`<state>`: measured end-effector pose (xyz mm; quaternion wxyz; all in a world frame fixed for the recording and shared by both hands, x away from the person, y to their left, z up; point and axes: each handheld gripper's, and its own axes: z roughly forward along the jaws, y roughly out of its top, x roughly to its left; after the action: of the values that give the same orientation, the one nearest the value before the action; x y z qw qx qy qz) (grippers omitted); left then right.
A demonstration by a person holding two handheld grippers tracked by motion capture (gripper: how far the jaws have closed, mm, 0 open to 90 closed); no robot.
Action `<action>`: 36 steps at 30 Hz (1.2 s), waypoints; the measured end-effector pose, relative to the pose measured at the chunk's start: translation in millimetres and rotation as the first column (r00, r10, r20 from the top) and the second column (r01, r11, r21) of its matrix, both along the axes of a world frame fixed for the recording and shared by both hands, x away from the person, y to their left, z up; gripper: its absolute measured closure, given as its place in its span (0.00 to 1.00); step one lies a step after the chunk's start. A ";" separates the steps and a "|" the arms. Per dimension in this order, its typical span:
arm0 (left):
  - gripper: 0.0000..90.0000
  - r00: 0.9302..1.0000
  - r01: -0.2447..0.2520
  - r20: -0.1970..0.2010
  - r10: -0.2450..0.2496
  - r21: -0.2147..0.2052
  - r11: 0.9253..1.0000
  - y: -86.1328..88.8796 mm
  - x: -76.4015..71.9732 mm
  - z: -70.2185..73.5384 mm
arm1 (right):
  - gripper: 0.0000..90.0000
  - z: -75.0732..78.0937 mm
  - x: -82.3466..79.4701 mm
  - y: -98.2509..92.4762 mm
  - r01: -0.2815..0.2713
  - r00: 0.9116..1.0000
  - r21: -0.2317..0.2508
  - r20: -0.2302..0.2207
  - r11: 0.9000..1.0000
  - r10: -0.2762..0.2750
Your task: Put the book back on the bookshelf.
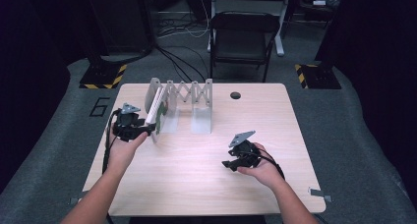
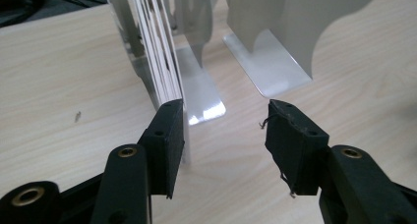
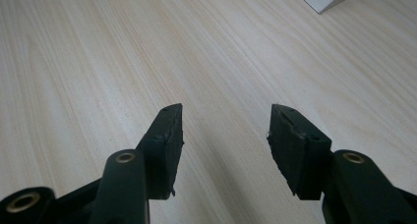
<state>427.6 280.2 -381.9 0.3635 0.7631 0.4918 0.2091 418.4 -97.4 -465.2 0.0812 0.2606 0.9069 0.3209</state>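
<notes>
Fingers [image 2: 169, 130] of my left gripper [image 2: 223, 135] stood apart, one beside the book [image 2: 160, 57] leaning upright in the metal rack [image 1: 182, 94] on the table [image 1: 206, 184]; my right gripper [image 3: 226, 140] hung apart over bare wood.

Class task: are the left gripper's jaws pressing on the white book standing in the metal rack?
Apart. The left gripper view shows the left gripper open, bare table between its jaws; the book stands just beyond the left jaw's tip.
</notes>
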 end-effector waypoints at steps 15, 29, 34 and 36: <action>0.51 0.980 0.196 -0.017 -0.197 -0.041 0.980 -14.8 -32.7 -30.7 | 0.52 0.3 -1.6 -1.0 -0.001 1.000 -0.007 0.008 1.000 0.001; 0.51 0.962 0.271 -0.028 -0.271 -0.003 0.963 -24.2 -50.4 -58.2 | 0.52 -1.2 -2.2 -2.0 0.003 1.000 -0.010 0.009 1.000 -0.003; 0.51 0.961 0.277 -0.018 -0.277 -0.010 0.961 -21.6 -55.2 -68.9 | 0.52 -2.3 -2.8 -1.0 0.002 1.000 -0.017 0.006 1.000 -0.002; 0.51 0.962 0.272 -0.021 -0.272 -0.008 0.962 -20.1 -56.0 -73.5 | 0.52 -2.6 -2.7 -1.0 -0.001 1.000 -0.022 0.006 1.000 0.001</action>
<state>371.6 260.1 -455.3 0.3853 0.8246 0.3870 0.1476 415.7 -98.4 -467.8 0.0865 0.2582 0.9102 0.3120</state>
